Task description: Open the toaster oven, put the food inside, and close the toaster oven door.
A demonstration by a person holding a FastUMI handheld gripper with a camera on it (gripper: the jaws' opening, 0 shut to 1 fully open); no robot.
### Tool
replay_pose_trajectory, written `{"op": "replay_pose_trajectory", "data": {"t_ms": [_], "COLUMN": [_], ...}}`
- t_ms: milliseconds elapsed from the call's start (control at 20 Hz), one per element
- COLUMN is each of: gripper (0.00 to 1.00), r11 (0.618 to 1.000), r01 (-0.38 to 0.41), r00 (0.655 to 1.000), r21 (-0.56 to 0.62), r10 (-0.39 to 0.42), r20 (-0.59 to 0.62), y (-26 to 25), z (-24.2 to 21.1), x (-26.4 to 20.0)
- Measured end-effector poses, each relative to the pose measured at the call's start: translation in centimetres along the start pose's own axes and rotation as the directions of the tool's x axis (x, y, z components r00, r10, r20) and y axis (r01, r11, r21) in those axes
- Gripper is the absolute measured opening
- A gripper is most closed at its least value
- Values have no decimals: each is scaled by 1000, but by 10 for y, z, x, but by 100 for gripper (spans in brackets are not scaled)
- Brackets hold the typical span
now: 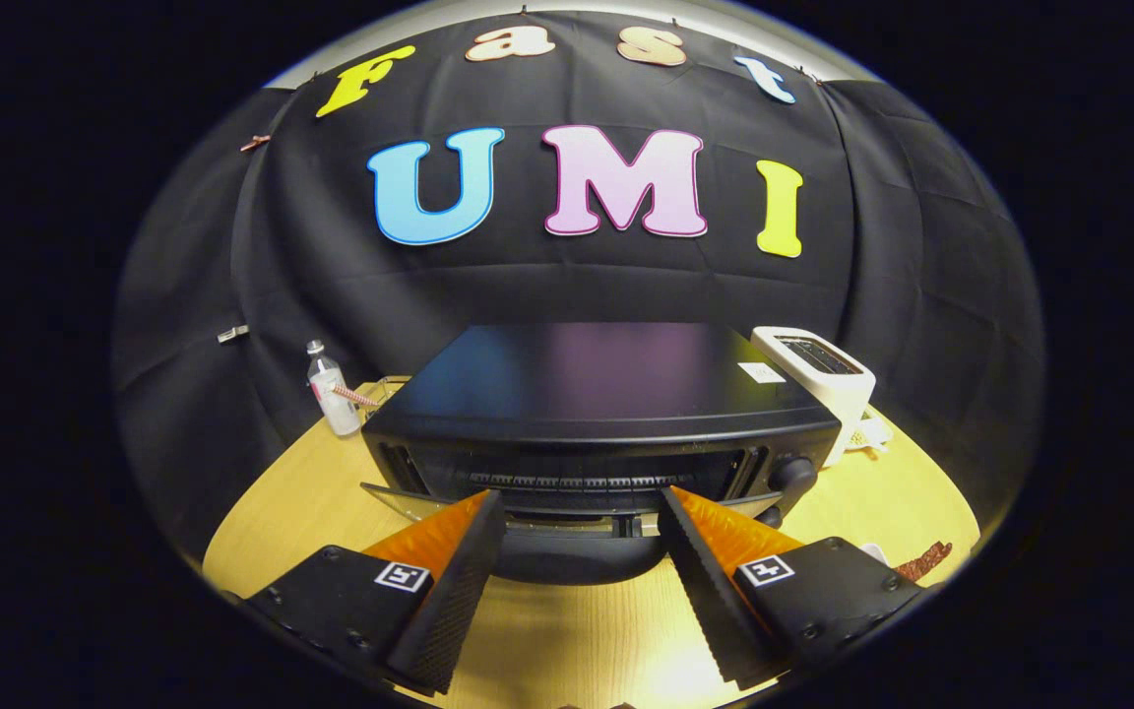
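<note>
**My jaws are wide apart in front of the little oven**

My jaws point(582, 512) are spread wide and hold nothing. I think I keep them this far apart so they can reach on both sides of the door's handle, or let it go. I cannot tell which.

The toaster oven point(592, 404) sits on the table point(567, 630) right ahead of me. Its door point(567, 522) lies just between my tips. The door looks tipped out a little at the top, so I think it is partly open, not all the way down. I am low and close, and I think that is so I can work the door.

The oven is a black box with a flat, shiny top. Through the front I can see a ribbed bar across the dark inside. A round knob point(791, 475) sits on its front, just past my right tip.

Beyond my left tip stands a small bottle point(331, 389). Beyond my right tip, beside the oven, is a white toaster point(818, 369). A small brown thing point(924, 561) lies on the table out past my right jaw. It may be the food, but it is too small to tell.
</note>
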State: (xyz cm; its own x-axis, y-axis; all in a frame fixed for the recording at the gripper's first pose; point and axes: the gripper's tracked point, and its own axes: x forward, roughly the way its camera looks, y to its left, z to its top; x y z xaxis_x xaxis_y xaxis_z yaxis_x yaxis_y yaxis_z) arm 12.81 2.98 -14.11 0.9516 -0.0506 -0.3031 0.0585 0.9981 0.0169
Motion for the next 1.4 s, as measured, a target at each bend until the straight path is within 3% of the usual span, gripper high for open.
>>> {"op": "replay_pose_trajectory", "data": {"t_ms": [350, 500, 750, 1000, 1400], "gripper": [97, 98, 98, 98, 98], "r11": [1000, 999, 1000, 998, 999], "r01": [-11, -24, -6, -52, -21], "r00": [999, 991, 961, 968, 998], "r21": [-22, -40, 25, -19, -41], "r10": [9, 18, 13, 46, 18], "r20": [-53, -135, -276, -245, -67], "y": [0, 1, -5, -15, -111], "z": [-47, -85, -138, -110, 15], "x": [-33, -45, -61, -87, -130]}}
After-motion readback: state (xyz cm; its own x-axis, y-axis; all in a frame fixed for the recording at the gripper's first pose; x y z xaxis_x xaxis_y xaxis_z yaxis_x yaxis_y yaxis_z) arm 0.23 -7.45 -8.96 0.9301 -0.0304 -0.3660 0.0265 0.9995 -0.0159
